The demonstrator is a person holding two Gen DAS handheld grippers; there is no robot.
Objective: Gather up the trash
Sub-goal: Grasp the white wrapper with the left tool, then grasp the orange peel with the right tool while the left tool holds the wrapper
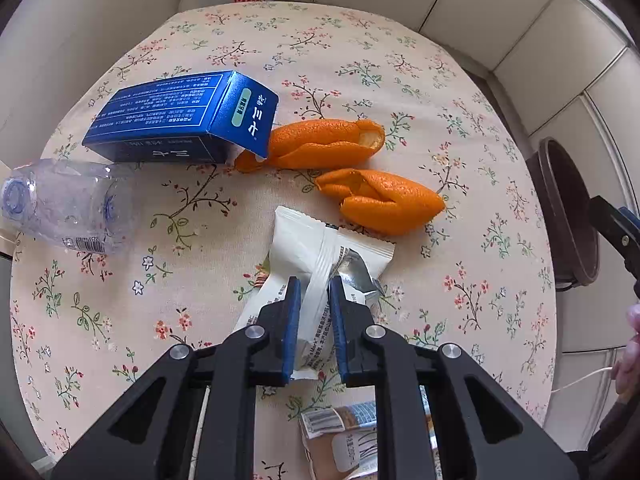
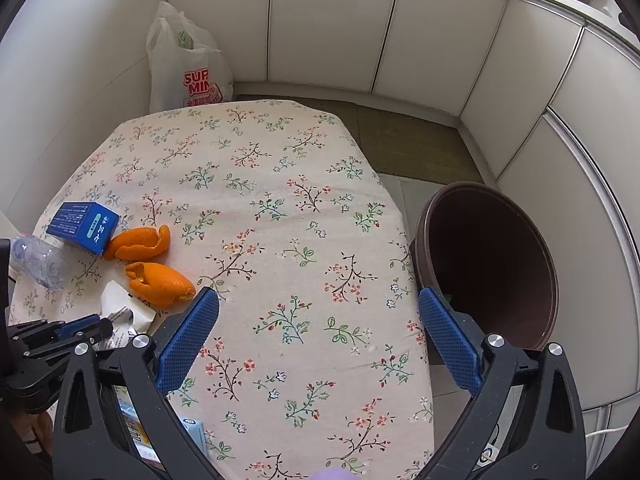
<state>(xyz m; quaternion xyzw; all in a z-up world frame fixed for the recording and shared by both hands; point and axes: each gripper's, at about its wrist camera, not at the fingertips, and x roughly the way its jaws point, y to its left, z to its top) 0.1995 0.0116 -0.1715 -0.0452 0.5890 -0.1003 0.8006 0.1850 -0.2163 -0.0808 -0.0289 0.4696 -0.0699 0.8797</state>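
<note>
Left wrist view: my left tongs (image 1: pixel 314 280) pinch the white snack wrapper (image 1: pixel 320 252) lying on the floral surface (image 1: pixel 460 272) — light, crinkly, slippery, so I grip its folded seam. Right wrist view: my right tongs (image 2: pixel 318 304) gape wide, empty — the brown bin (image 2: pixel 500 264) stands beside the surface.

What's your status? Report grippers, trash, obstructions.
Left gripper shut on white wrapper. Right gripper open, empty. Brown bin beside table, path unobstructed.
</note>
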